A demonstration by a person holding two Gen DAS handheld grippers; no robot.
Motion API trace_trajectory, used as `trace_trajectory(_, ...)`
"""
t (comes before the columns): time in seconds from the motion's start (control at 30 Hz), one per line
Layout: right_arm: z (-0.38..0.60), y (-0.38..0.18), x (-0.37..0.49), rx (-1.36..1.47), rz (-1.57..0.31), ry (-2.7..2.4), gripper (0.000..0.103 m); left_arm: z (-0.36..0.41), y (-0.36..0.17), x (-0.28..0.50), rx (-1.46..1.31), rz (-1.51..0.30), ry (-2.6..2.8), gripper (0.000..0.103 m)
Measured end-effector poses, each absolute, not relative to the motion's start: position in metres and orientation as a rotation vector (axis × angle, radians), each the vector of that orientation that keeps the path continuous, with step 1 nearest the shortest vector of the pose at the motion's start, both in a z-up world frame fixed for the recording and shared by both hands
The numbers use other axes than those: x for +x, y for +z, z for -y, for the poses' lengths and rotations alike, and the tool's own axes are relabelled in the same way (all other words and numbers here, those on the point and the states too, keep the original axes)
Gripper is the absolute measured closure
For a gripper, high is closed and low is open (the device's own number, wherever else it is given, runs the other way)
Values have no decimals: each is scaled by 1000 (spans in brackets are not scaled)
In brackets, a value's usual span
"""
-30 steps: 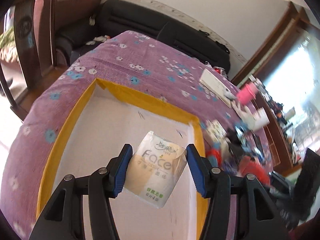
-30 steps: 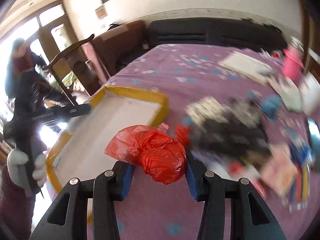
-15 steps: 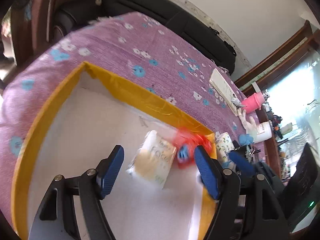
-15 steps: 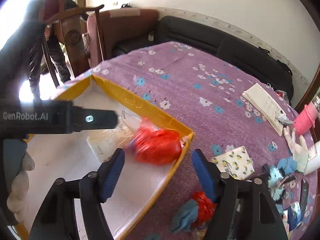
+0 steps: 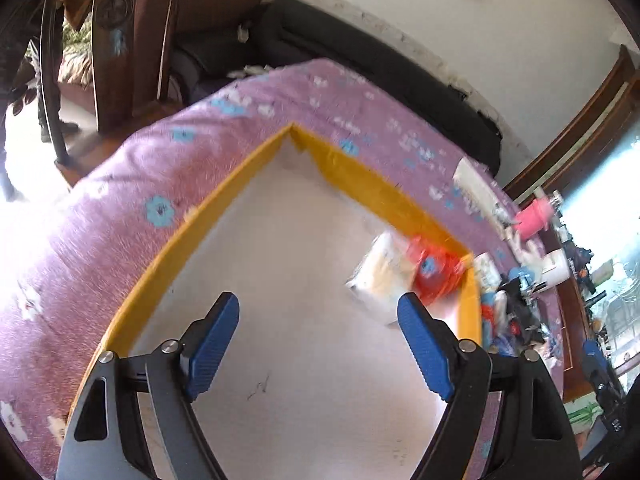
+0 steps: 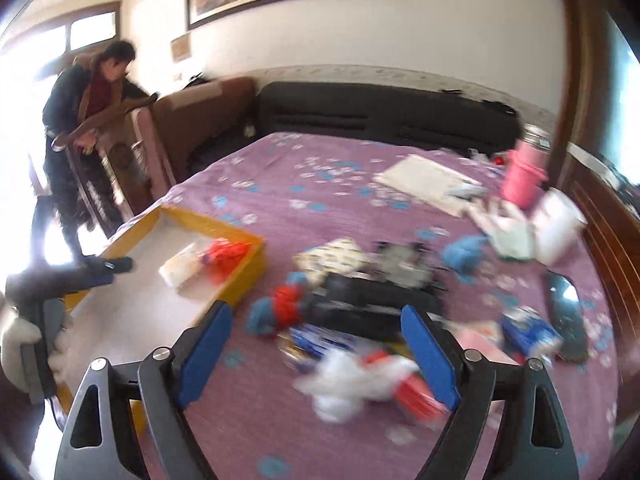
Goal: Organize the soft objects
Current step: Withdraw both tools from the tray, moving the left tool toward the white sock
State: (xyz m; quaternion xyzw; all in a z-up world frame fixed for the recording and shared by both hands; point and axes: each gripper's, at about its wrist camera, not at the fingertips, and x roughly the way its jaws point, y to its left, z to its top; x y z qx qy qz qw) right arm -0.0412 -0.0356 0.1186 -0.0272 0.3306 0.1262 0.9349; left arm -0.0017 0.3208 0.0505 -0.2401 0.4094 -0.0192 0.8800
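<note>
Jaws on both tools have just been opening; I read nothing between either pair. Right gripper (image 6: 316,350) is nearer the loose pile: white-and-red soft bundle (image 6: 360,388) lies just ahead at 1 o'clock, long axis crosswise. Left gripper (image 5: 318,346) hangs over the yellow-rimmed tray (image 5: 192,240); tissue pack (image 5: 380,276) and red bag (image 5: 434,276), touching, sit at 1 o'clock. Purple flowered bedspread (image 6: 320,176); bedroom, black sofa (image 6: 384,116) behind.

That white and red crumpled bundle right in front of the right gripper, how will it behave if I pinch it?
The white and red bundle looks like loosely crumpled thin material, so it will probably squash flat and hang floppy. It seems light for its bulk, so a push would likely slide it across the purple cloth. Blur hides detail. The right gripper stands open.
</note>
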Motion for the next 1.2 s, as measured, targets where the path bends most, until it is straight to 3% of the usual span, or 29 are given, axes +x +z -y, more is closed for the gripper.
trace_trajectory(0.37, 159, 94, -58, 145, -655, 36, 11, -219, 108, -39, -361, -787, -212, 14)
trace_trajectory(0.73, 209, 56, -55, 152, -624, -89, 11, -130, 103, -27, -206, -842, -267, 15)
trace_trajectory(1.2, 213, 56, -57, 168, -625, -62, 10, -39, 78, 14, -131, -907, -381, 15)
